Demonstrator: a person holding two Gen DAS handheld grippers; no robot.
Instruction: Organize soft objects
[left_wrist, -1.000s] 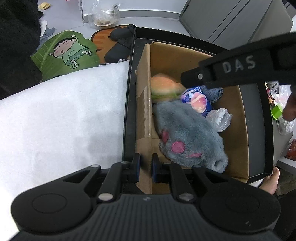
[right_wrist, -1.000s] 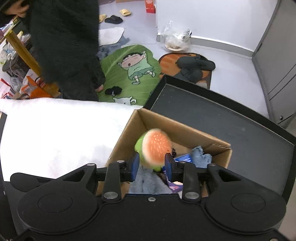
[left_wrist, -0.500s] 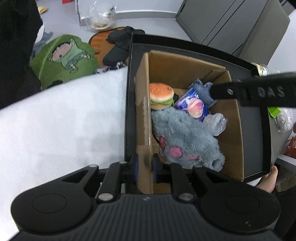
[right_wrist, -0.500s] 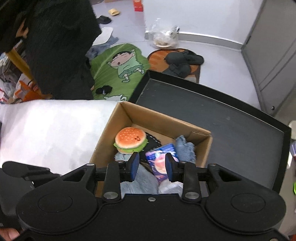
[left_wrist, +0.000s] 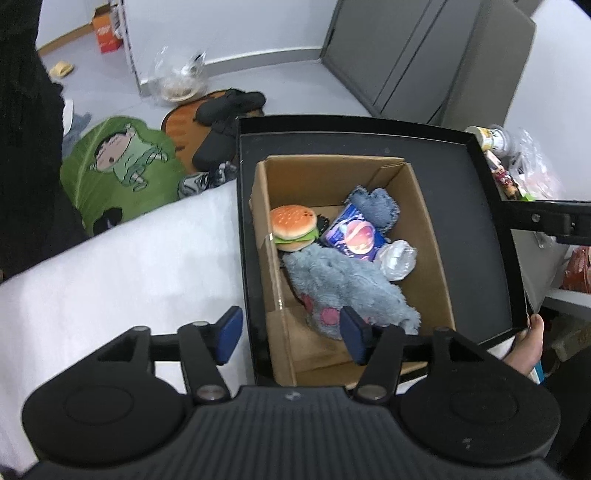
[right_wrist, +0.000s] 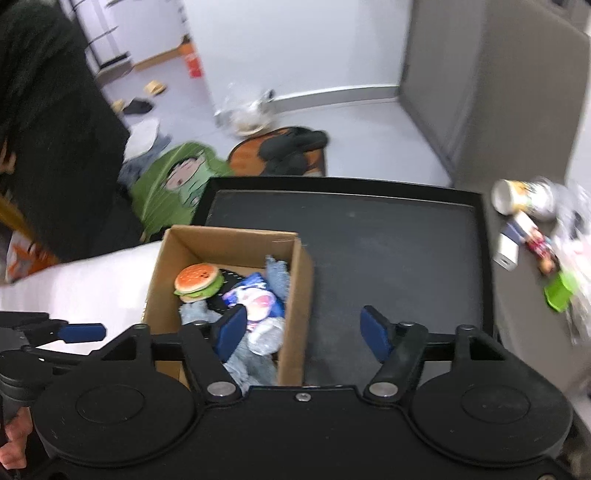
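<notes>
Cardboard box (left_wrist: 424, 236): stands in a black tray (left_wrist: 491, 236) beside a white-covered bench (left_wrist: 110, 280). Contents: burger plush (left_wrist: 293, 228), grey plush (left_wrist: 347, 288), blue pouch (left_wrist: 352, 236), denim piece (left_wrist: 375, 203), crumpled plastic (left_wrist: 397, 256).

Left gripper (left_wrist: 291, 334): fingers spread wide, nothing held, straddling the box's near wall.

Right gripper (right_wrist: 303, 332): fingers wide, nothing held, above the box's right wall.

Step judged in hand: withdrawal after deposit. Both grippers are best lifted straight clear, so that the box wall is not snagged.

Change from earlier frames: one second ago the burger plush was pinched by the right fingers; now it is lodged in the box's far left corner. The left fingers, then narrow about the box wall, are opened.
</notes>
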